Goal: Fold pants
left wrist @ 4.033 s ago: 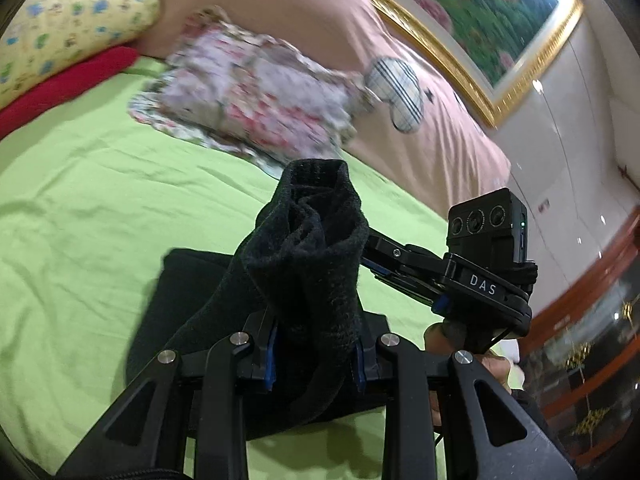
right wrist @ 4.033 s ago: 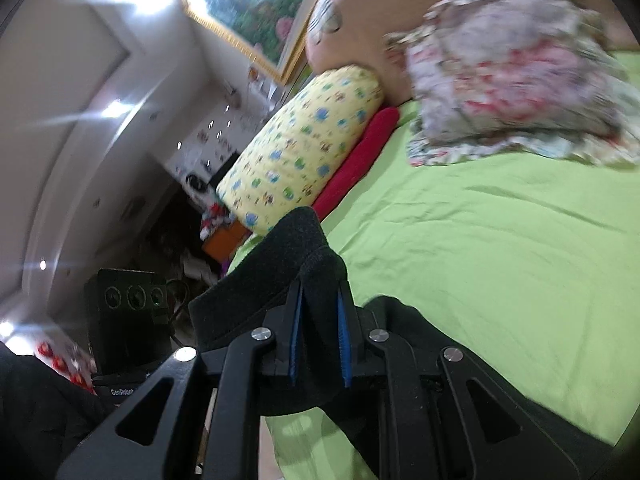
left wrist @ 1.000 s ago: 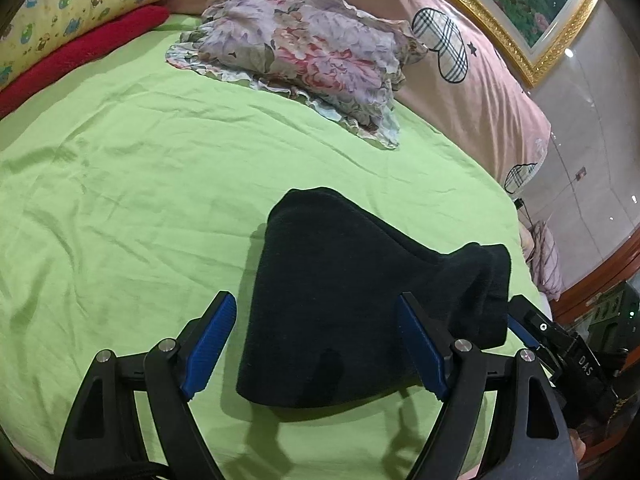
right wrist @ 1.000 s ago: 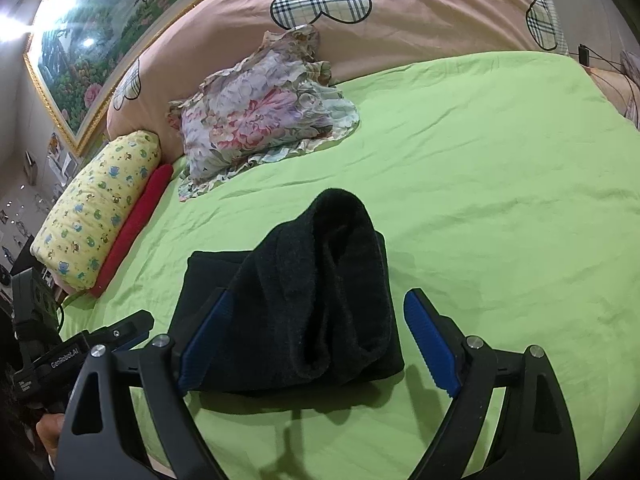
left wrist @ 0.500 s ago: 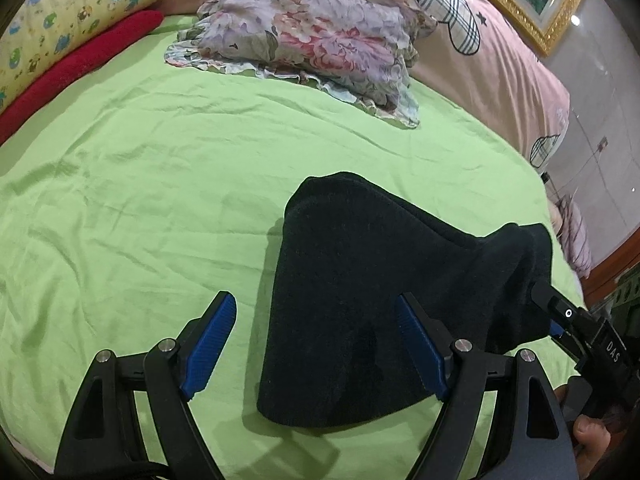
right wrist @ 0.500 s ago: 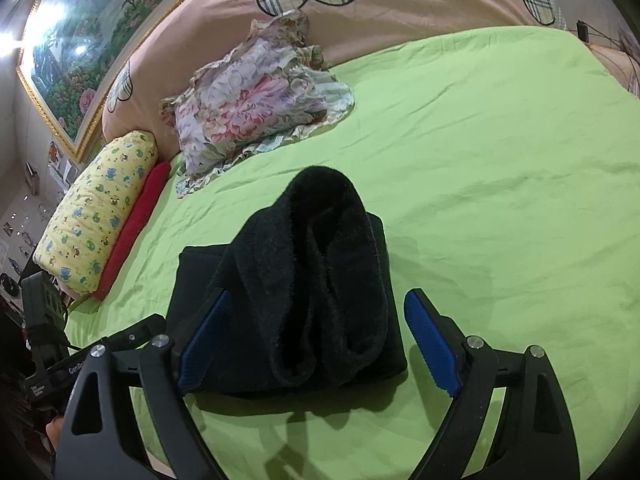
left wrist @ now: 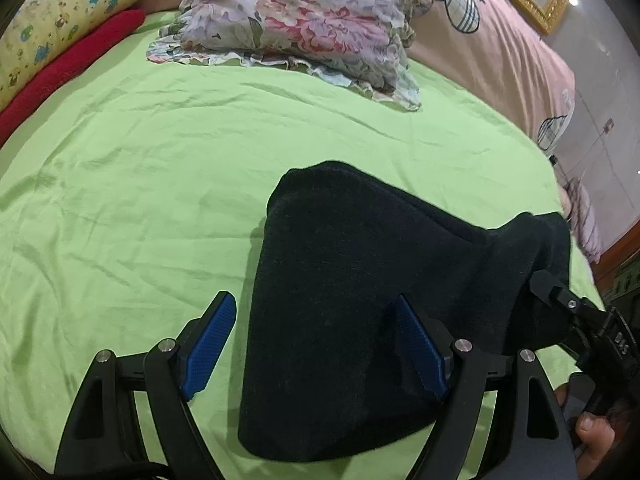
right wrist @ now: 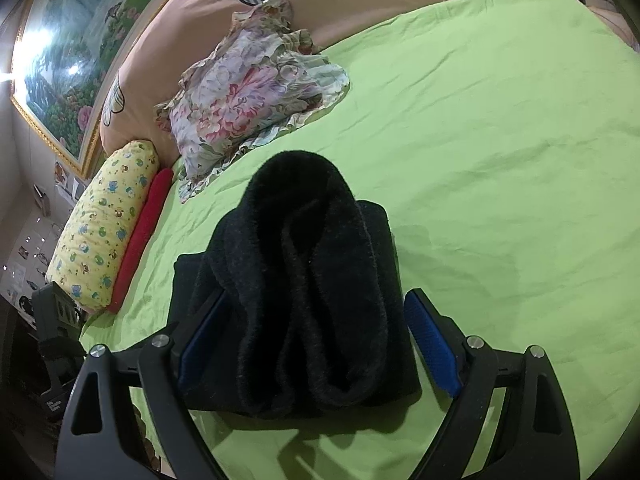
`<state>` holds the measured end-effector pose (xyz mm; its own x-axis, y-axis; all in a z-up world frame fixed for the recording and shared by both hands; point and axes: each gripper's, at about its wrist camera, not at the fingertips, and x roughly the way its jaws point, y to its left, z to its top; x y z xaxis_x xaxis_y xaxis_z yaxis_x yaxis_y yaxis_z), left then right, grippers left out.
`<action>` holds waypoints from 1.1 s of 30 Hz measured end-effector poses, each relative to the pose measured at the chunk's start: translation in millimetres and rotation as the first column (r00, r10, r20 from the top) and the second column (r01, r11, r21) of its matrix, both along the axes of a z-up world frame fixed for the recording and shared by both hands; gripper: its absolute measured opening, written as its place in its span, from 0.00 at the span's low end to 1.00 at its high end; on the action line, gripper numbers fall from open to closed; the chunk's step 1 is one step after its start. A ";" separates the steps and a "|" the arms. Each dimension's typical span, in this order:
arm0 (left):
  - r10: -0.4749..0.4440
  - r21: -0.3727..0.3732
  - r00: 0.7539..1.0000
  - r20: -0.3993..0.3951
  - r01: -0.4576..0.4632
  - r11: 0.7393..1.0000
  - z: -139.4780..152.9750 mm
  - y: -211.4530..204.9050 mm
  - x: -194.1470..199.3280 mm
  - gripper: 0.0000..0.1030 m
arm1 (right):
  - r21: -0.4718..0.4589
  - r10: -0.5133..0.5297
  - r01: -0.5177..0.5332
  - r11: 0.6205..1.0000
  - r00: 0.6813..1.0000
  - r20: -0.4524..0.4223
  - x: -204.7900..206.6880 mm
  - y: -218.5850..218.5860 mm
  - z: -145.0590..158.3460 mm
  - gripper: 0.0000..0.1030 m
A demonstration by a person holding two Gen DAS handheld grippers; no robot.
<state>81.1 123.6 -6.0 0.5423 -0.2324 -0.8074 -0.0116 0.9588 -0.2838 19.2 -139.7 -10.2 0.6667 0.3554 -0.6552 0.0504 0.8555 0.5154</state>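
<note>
Both views are evenly and fairly brightly lit, and strong fisheye bending curves the green bed sheet (right wrist: 500, 160) into a dome, with black vignette at the corners. In the right wrist view, glare burns out on the framed painting (right wrist: 60, 60) at 10 o'clock. The black pants (right wrist: 304, 300) swallow detail and cast a soft shadow toward 6 o'clock. In the left wrist view, their far edge at 3 o'clock looks slightly smeared.

A big bed with a green sheet (left wrist: 160, 168) holds the folded black pants (left wrist: 360, 300) near its front edge. A flowery pillow (left wrist: 304, 20) lies by the back edge. A yellow pillow (right wrist: 104, 224) and a red roll (right wrist: 144, 236) lie along the left edge.
</note>
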 end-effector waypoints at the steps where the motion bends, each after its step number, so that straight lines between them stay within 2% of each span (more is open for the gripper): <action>1: -0.002 0.006 1.000 -0.005 0.002 1.000 -2.7 -1.1 2.8 0.80 | -0.006 0.003 -0.003 1.000 1.000 -0.001 0.8 -0.4 -1.4 0.86; 4: -0.005 -0.006 1.000 -0.021 0.005 1.000 -11.9 -0.8 10.5 0.81 | -0.038 -0.008 0.007 0.999 1.000 -0.023 2.1 -6.2 -8.4 0.86; 6: -0.008 -0.024 1.000 -0.026 0.007 1.000 -17.8 2.1 15.8 0.88 | -0.060 -0.019 0.016 0.998 0.999 -0.042 3.1 -12.1 -13.9 0.86; 8: -0.012 -0.028 1.000 -0.028 0.011 1.000 -22.8 4.6 19.3 0.90 | -0.057 -0.014 0.011 0.998 0.999 -0.047 3.1 -17.3 -18.6 0.86; 12: -0.033 -0.085 0.998 -0.045 0.029 0.996 -35.3 12.8 25.6 0.90 | -0.088 0.015 -0.017 0.996 1.000 -0.028 2.4 -18.2 -21.7 0.86; 16: -0.056 -0.118 0.998 -0.033 0.052 0.992 -40.3 17.8 29.6 0.90 | -0.074 0.047 -0.048 0.996 0.999 -0.019 6.8 -19.5 -25.4 0.86; 18: -0.059 -0.146 0.998 -0.034 0.053 0.988 -42.7 21.4 31.8 0.88 | -0.052 0.069 -0.070 0.996 0.997 -0.016 8.2 -20.6 -27.2 0.83; 20: -0.056 -0.173 0.998 -0.037 0.049 0.984 -43.9 24.7 33.6 0.88 | -0.005 0.098 -0.098 0.995 0.995 -0.016 9.1 -22.0 -29.5 0.72; 22: -0.043 -0.197 0.998 -0.039 0.034 0.980 -43.7 26.5 35.2 0.87 | 0.050 0.140 -0.138 0.989 0.990 -0.023 10.6 -22.3 -33.4 0.67; 23: -0.041 -0.209 0.998 -0.038 0.033 0.977 -43.5 26.2 35.4 0.82 | 0.060 0.158 -0.156 0.986 0.987 -0.027 11.4 -20.6 -34.7 0.66; 24: -0.049 -0.227 0.998 -0.035 0.039 0.973 -42.9 25.2 35.5 0.72 | 0.063 0.172 -0.170 0.983 0.985 -0.025 11.7 -20.0 -34.8 0.65; 26: -0.073 -0.301 0.996 -0.043 0.056 0.952 -44.2 23.6 36.1 0.58 | 0.079 0.179 -0.176 0.981 0.984 -0.026 12.4 -19.4 -35.3 0.62; 28: -0.058 -0.315 0.997 -0.047 0.040 0.948 -44.2 24.0 35.0 0.56 | 0.108 0.179 -0.176 0.979 0.984 -0.020 11.6 -21.4 -35.9 0.58; 33: -0.058 -0.326 0.998 -0.023 0.047 0.944 -32.0 24.1 31.2 0.41 | 0.173 0.174 -0.172 0.970 0.985 0.005 7.2 -21.5 -32.5 0.49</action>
<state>112.3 147.7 -38.0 0.4980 -0.5122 -0.6997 0.0222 0.8141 -0.5802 26.4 -161.1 -42.7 0.5788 0.5723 -0.5809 -0.0841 0.7505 0.6555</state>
